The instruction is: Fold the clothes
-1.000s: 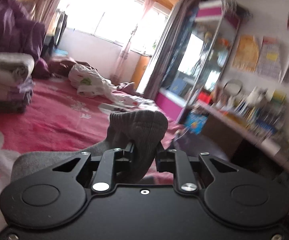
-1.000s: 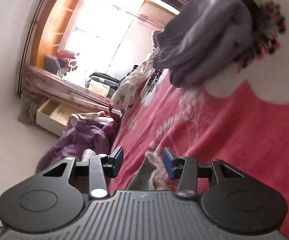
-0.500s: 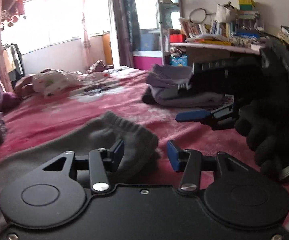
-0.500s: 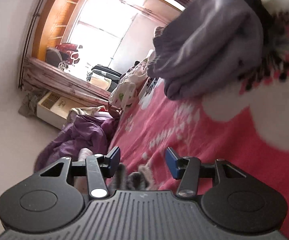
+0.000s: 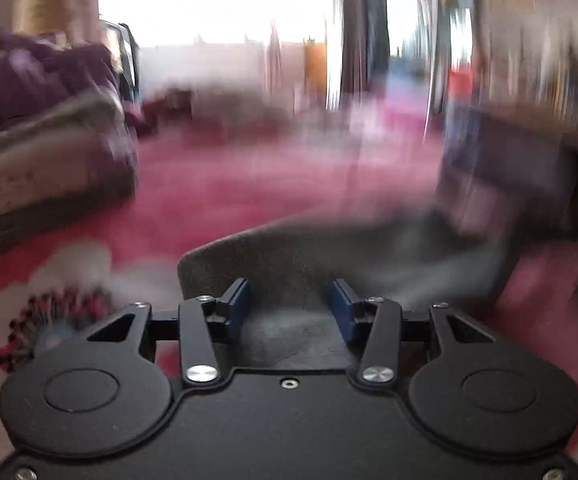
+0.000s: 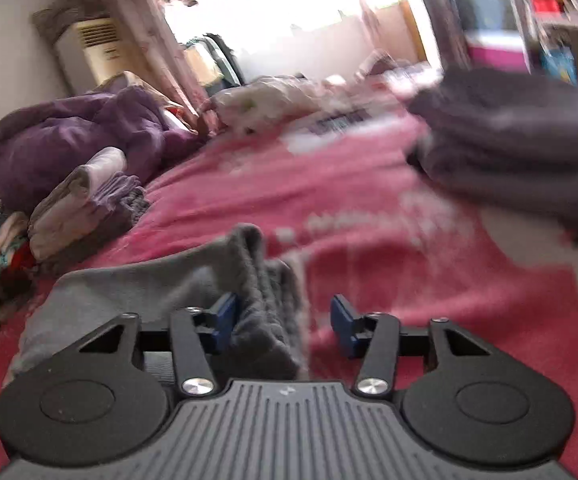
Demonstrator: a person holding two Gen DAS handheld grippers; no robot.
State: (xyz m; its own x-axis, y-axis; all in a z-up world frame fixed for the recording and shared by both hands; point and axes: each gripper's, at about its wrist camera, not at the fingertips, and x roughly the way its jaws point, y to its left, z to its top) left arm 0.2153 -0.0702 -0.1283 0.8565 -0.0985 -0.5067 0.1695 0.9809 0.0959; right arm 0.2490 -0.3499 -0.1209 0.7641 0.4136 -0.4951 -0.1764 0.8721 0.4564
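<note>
Lying on red bedspread (image 6: 369,200), grey garment (image 5: 309,256) sits between spread fingers of left gripper (image 5: 291,306); right gripper (image 6: 283,318) likewise agape, unclamped; folded stack (image 6: 521,148) at two o'clock

Home bedroom, pink floral bedspread (image 6: 361,184), folded clothes (image 6: 81,208)

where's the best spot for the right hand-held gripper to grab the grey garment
Judging by the pose, take the ribbed cuff of the grey garment. It stands bunched up off the pink bedspread, between the open fingers of the right hand-held gripper, close to the left finger. Come straight forward and low, shifting slightly left to centre it before closing.
</note>
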